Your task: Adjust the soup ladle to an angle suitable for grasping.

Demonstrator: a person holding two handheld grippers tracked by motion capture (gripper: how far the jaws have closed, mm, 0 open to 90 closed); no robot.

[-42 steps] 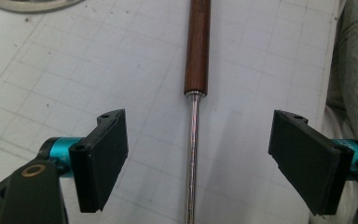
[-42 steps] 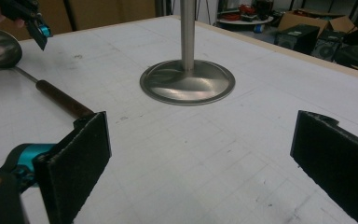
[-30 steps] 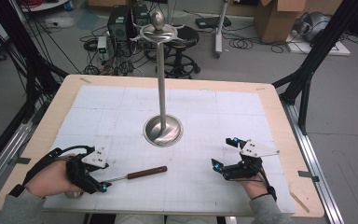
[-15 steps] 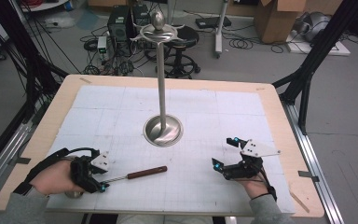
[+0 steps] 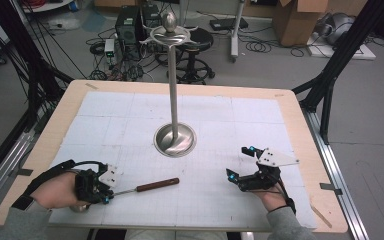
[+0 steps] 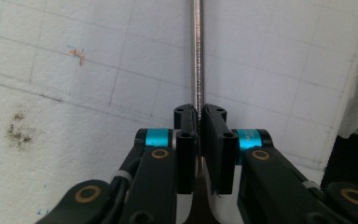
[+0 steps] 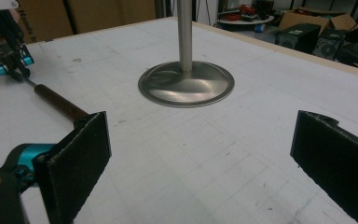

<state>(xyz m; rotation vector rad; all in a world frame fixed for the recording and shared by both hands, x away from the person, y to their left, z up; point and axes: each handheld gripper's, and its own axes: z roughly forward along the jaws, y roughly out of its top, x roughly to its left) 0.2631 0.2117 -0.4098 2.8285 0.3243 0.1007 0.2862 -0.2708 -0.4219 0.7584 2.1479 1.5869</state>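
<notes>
Gripping tool shaft [image 6: 196, 56], left tongs [image 6: 198, 122]

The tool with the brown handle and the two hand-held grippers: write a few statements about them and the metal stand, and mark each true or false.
1. The left hand-held gripper is shut on the tool's thin metal shaft. True; its jaws have just been closing on it.
2. The right hand-held gripper holds the tool's brown handle. False; its jaws stand wide open with nothing between them.
3. The tool lies flat on the table. True.
4. The metal stand lies tipped on its side. False; it stands upright on its round base.
5. The tool leans against the stand. False; it lies apart from it.
</notes>
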